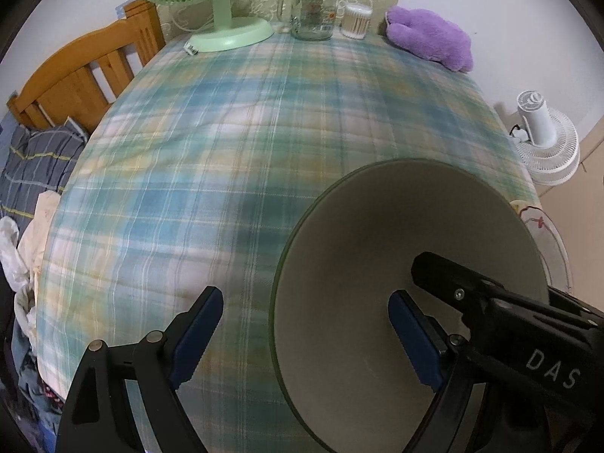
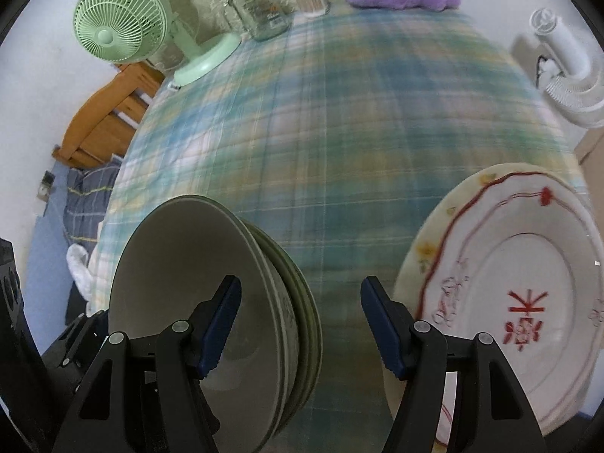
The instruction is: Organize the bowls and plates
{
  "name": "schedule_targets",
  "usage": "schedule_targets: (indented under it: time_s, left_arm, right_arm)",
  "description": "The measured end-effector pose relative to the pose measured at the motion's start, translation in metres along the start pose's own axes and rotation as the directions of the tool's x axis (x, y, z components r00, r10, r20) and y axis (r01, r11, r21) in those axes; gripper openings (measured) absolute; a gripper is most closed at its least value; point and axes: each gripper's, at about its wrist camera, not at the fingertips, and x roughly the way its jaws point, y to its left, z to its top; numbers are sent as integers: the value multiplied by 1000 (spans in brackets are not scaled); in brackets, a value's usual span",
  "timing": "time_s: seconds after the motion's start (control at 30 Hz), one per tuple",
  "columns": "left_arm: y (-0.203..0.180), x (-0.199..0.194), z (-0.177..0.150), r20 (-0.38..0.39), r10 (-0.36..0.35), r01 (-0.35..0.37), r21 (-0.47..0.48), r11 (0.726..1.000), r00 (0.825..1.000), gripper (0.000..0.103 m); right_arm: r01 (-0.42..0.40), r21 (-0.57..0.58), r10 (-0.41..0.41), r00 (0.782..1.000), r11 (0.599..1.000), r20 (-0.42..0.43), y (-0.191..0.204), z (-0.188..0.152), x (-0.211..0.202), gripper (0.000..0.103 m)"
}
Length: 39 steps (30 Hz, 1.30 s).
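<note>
The left gripper (image 1: pixel 305 334) is standing wide apart, holding nothing. Its right finger (image 1: pixel 413 339) is hanging over the inside of the top bowl (image 1: pixel 377 264); whether it is touching the bowl cannot be told. The right gripper (image 2: pixel 300 326) is also spread wide and empty, with bare cloth showing between its fingers.

The bowls (image 2: pixel 211 302) are sitting nested in a stack near the near edge of the surface (image 1: pixel 226 151), which is covered by a plaid cloth. In the right wrist view the stack is lying just behind the left finger (image 2: pixel 221 326), and the plate (image 2: pixel 521 302), white with red markings, is lying just beside the right finger (image 2: pixel 381 330) at the near right corner. Stack and plate are standing apart, with cloth between them.

Along the far edge the following items are standing:
- a green fan (image 1: pixel 204 0) at the far left corner;
- a glass jar (image 1: pixel 313 7) with a handle, beside the fan;
- a cotton-swab tub (image 1: pixel 355 20), just beside the jar;
- a purple plush (image 1: pixel 430 36) at the far right corner.

The middle of the surface is carrying none of these items. Beyond the left edge a wooden bed frame (image 1: pixel 83 71) and bedding (image 1: pixel 37 162) are showing. Beyond the right edge a white fan (image 1: pixel 543 139) is standing.
</note>
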Motion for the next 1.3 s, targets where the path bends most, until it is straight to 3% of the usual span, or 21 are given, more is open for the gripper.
schedule_targets:
  time_s: [0.1,0.23,0.3,0.53,0.77,0.87,1.0,1.3]
  left_arm:
    - [0,2,-2,-8,9,-9,1,1000,1000,89]
    - [-1,4,-1,9,11,-11,30,999,1000,90]
    - [-4,4,0,9,3,-3,46,999,1000,90]
    - [-1,5,2,6,-36,35,75,997,999,89]
    - [11,10,1,-7,-160,160,63,985,987,89]
    - [11,10,1,-8,-209,209,70,975,978,80]
    - [12,6,-2,-1,-299,299,60,953,954,55]
    - [12,5,-1,-2,-316,315,86,945,949,54]
  right_arm:
    - [-41,2,42,999,999,-30,0,-1,8,57]
    - [-41,-22,41,999,999,-34,5,-1,8,55]
    - [-53,-31,52,998,998,-31,8,-2,7,47]
    - [-36,0,36,999,999,-19,8,-4,6,47]
    - [-1,47,2,1000,999,-15,9,-7,4,47]
    - [19,60,-18,1000,998,-5,10,-8,3,47]
    - [47,70,-47,999,996,4,13,-9,2,47]
    - [101,91,-103,994,991,22,19,-11,2,47]
